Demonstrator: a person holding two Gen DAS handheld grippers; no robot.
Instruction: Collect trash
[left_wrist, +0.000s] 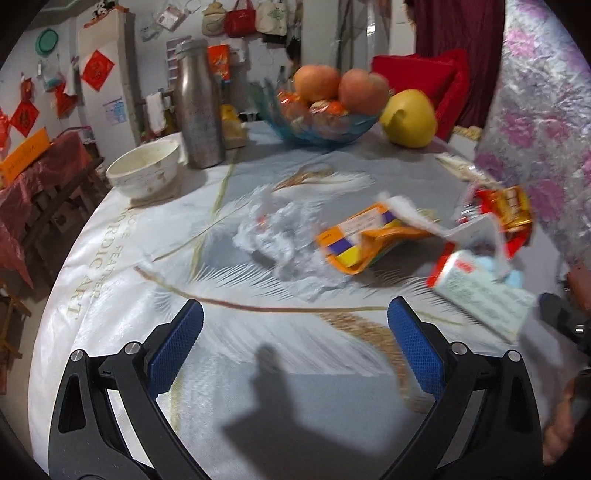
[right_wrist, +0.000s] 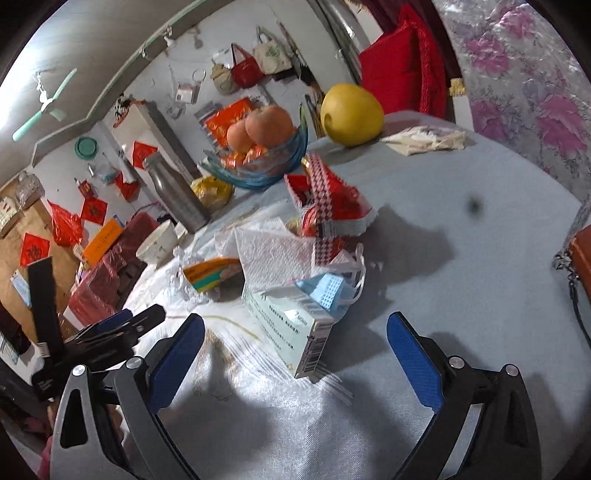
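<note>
Two grippers, jaws apart, holding nothing — trash on the counter.
Left gripper and right gripper sit near a white carton; behind it, blurred wrappers — perhaps tissue too.

Red paper decorations and tote bags are hanging on the white wall; a floral curtain is filling the frame's right.

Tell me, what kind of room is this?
Probably a lived-in home's dining or living room: a fruit bowl and a used white bowl sit on a clothed table, and bags hang on the wall.
</note>
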